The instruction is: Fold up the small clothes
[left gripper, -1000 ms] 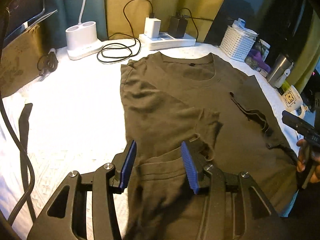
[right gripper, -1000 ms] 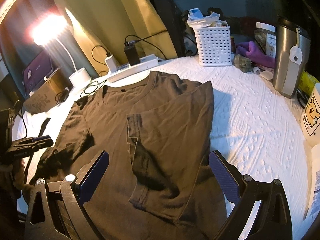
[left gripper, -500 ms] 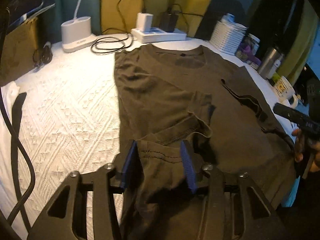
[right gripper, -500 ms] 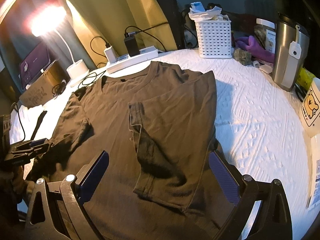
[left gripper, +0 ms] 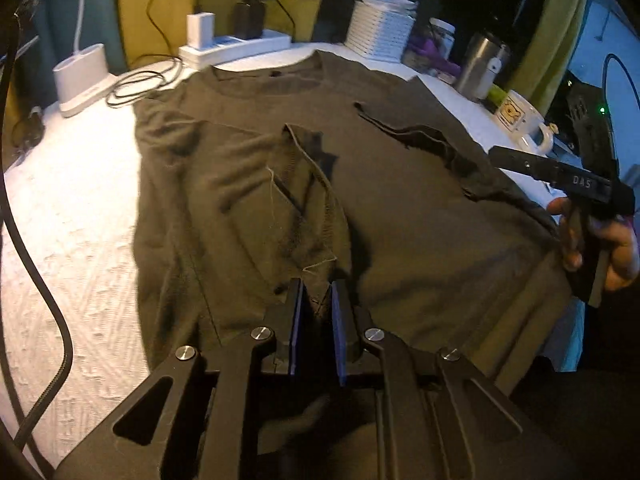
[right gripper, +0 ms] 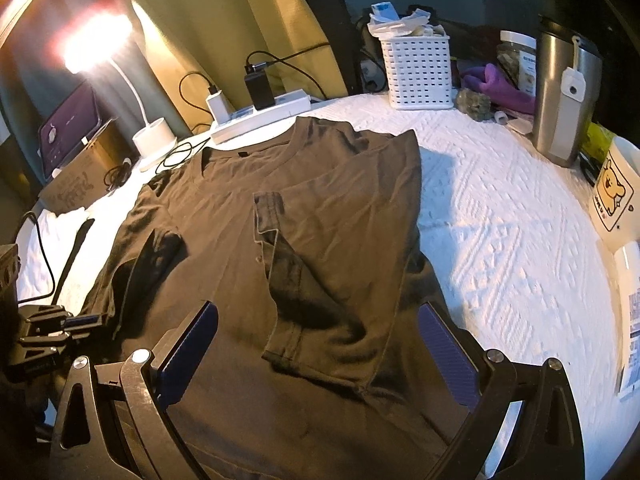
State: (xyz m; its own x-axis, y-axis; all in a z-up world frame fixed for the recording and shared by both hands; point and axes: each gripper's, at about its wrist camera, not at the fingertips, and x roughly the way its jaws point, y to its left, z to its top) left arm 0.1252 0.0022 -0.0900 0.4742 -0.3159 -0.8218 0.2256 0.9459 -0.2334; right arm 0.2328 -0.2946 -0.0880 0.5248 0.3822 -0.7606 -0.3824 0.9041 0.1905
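Note:
A dark olive T-shirt [left gripper: 400, 208] lies flat on the white textured cover [left gripper: 72, 216], collar toward the far side. Both sleeves are turned in over the body. My left gripper [left gripper: 316, 292] sits at the near left part of the shirt. Its jaws are closing, with a raised fold of the sleeve fabric pinched between the blue pads. In the right wrist view the left gripper [right gripper: 80, 320] shows at the shirt's left edge. My right gripper [right gripper: 318, 320] hangs wide open above the near right part of the T-shirt [right gripper: 340, 200], with only flat cloth below it.
Along the far edge stand a power strip [right gripper: 260, 114] with chargers, a lamp base [right gripper: 154, 140] and a white basket [right gripper: 418, 76]. A steel tumbler [right gripper: 564, 92] and a mug [right gripper: 612, 196] stand at the right. A black cable [left gripper: 36, 260] runs down the left.
The left gripper's jaws have narrowed from wide apart to a thin gap around the sleeve fabric, and it has shifted right across the shirt. The right gripper has stayed put.

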